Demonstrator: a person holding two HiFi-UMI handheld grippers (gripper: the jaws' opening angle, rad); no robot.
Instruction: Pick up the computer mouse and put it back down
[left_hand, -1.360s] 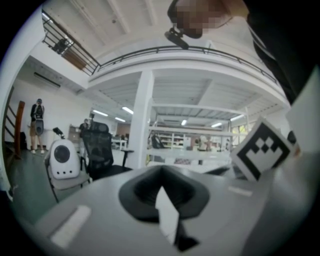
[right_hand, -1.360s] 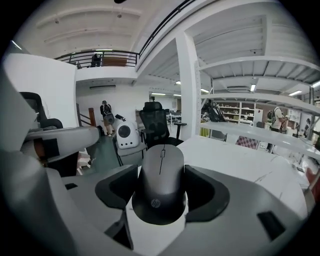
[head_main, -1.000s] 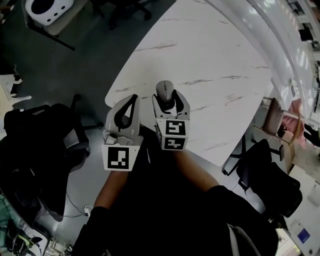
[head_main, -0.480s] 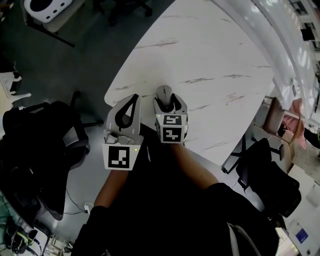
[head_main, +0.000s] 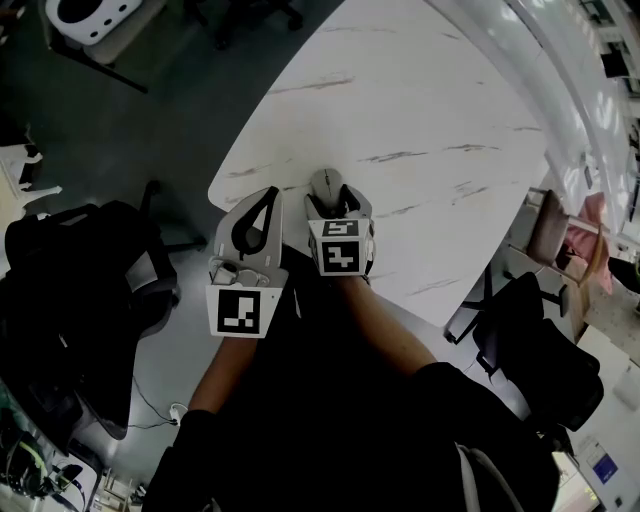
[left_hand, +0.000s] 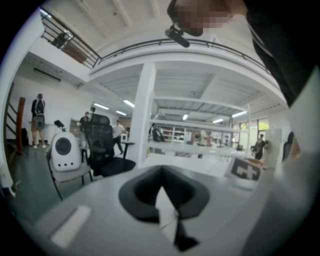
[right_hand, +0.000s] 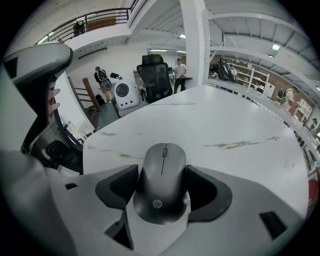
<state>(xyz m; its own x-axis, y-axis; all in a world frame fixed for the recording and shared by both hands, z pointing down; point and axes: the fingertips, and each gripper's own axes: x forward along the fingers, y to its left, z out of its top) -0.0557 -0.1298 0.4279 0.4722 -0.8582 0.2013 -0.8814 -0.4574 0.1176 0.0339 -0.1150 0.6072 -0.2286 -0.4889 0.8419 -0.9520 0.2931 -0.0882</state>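
The right gripper (right_hand: 163, 194) clamps the smooth grey oval mouse (right_hand: 162, 172), whose nose points away along the jaws. The left gripper (left_hand: 162, 201) is closed on nothing.

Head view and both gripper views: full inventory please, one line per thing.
computer mouse: 1, dark grey, gripped at the table's near edge
table: 1, white with grey veins, centre
office chairs: at least 2, black, on the floor left and right of the table
pod-shaped device: 1, white, on a seat far left
people: several, too small for colour, background
left claw: 1, light grey, shut and empty, by the table's near left corner
right claw: 1, light grey, shut on the computer mouse
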